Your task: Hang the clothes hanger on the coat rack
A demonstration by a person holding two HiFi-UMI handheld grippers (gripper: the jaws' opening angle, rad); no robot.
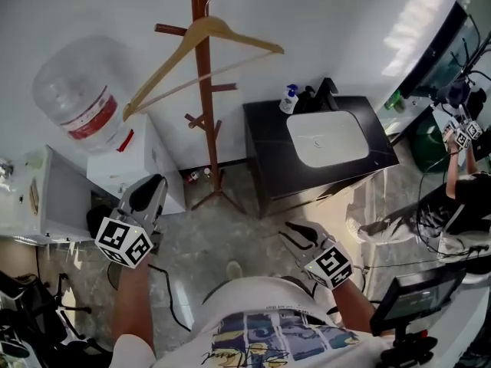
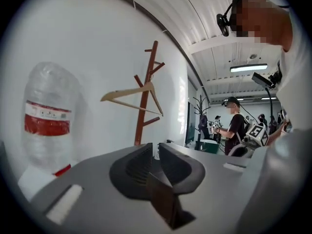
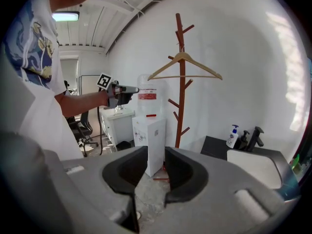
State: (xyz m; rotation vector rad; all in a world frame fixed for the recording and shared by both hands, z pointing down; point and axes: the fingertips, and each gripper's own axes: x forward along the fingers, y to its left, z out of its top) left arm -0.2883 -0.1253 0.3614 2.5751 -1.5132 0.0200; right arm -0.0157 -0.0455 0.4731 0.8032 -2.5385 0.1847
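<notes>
The wooden clothes hanger (image 1: 203,37) (image 2: 131,92) (image 3: 184,65) hangs by its hook near the top of the brown coat rack (image 1: 204,106) (image 2: 145,101) (image 3: 182,96), tilted in the head view. Neither gripper touches it. My left gripper (image 1: 153,186) (image 2: 155,147) is held low at the left, well short of the rack; its jaws stand a narrow slit apart with nothing between them. It also shows in the right gripper view (image 3: 129,88). My right gripper (image 1: 295,232) (image 3: 156,152) stands open and empty, facing the rack from further back.
A large water bottle (image 1: 80,98) sits on a white dispenser (image 1: 130,159) left of the rack. A black counter (image 1: 265,140) with a white sink (image 1: 330,136) and a soap bottle (image 1: 289,98) stands to its right. Another person (image 1: 460,198) works at far right.
</notes>
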